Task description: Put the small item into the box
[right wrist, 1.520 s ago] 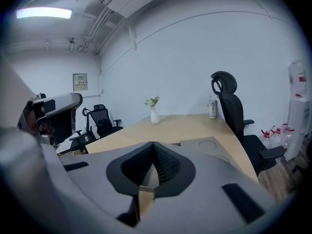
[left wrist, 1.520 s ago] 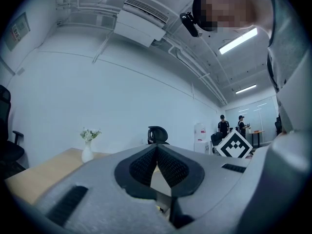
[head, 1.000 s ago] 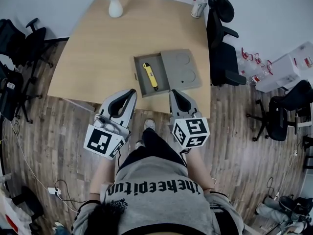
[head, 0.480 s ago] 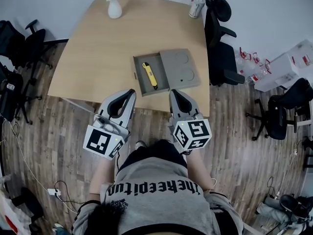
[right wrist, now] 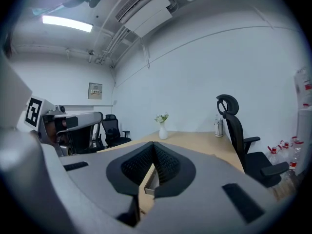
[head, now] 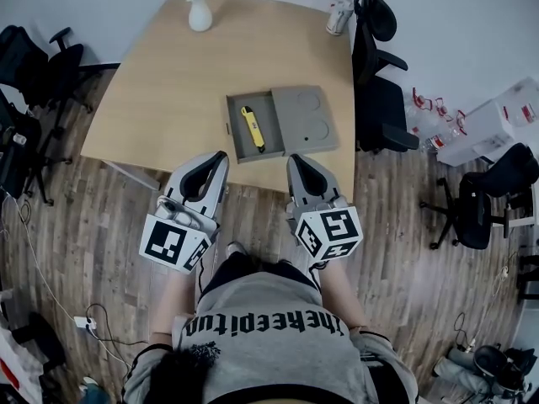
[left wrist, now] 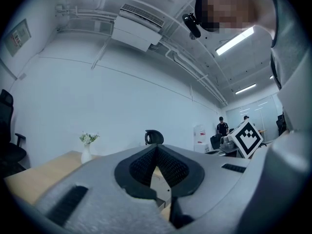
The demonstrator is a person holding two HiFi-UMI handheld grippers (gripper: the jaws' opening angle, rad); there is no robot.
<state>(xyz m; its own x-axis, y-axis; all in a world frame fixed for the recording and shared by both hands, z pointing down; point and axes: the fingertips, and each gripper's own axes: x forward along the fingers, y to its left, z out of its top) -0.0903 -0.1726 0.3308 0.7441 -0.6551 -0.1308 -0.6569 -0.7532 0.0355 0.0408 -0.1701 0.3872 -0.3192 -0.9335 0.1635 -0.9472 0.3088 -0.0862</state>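
Big wooden table [head: 168, 99] with a grey box [head: 229, 129] lying open near its front edge, lid [head: 307, 120] flat on the right side. The left gripper [head: 221, 155] and right gripper [head: 295, 158] hang just off that edge, both jaws closed right up on nothing. The small yellow item [head: 251, 129] lies inside the box.

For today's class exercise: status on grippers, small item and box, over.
Left gripper shut, empty. Right gripper shut, empty. Yellow item inside open box on table. Nothing in the way.
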